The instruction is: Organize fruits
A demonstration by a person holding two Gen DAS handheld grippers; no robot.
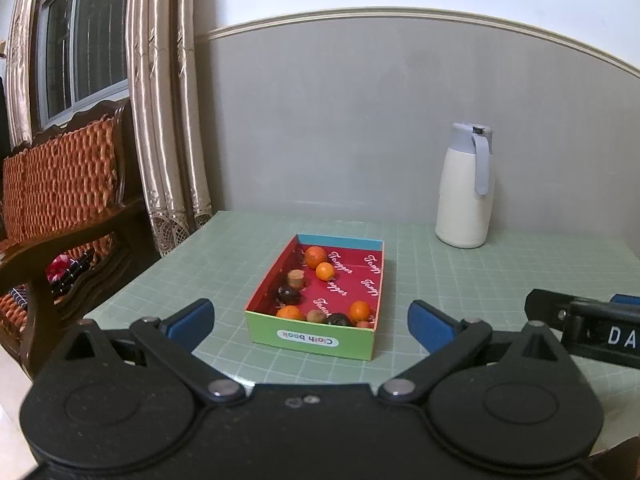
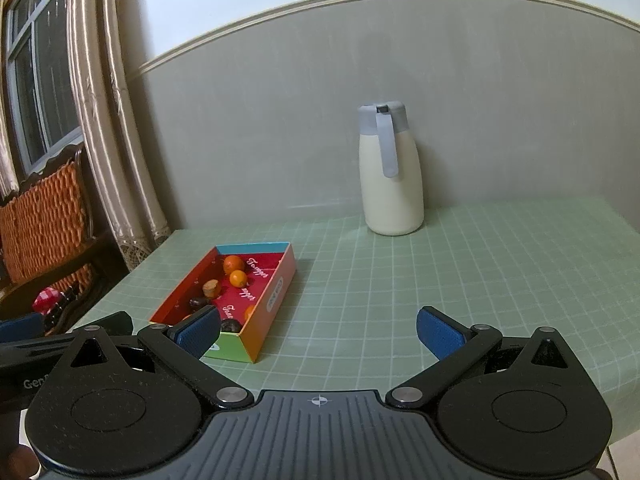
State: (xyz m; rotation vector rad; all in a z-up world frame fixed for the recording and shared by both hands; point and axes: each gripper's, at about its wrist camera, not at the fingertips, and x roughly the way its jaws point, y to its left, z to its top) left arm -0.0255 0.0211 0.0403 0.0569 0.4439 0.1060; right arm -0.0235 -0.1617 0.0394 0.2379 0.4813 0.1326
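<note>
I have both grippers held low at the near edge of the table, side by side and aimed at the box [image 1: 316,304], which keeps every fruit in sight of both cameras. My left gripper [image 1: 310,322] has its jaws spread wide with nothing between them; my right gripper [image 2: 318,334] is spread just as wide and equally empty, its left pad sitting in front of the box's near corner in its own view.

The fruits all lie inside the box already: two oranges [image 1: 320,263] close together at the far end, another orange [image 1: 359,310] and one more by the near wall, two dark round fruits [image 1: 289,294], and a few small brownish ones I can't identify. They are mixed rather than grouped by kind, so this could be fruit gathered in and done, or a jumble awaiting sorting; I can't tell which.

The table [image 2: 440,280] wears a pale green gridded cover, flat and bare to the right. A cream flask [image 2: 392,172] stands near the grey wall, well apart from the box. A curtain [image 1: 168,100] and a wooden chair [image 1: 60,200] sit left by the window
</note>
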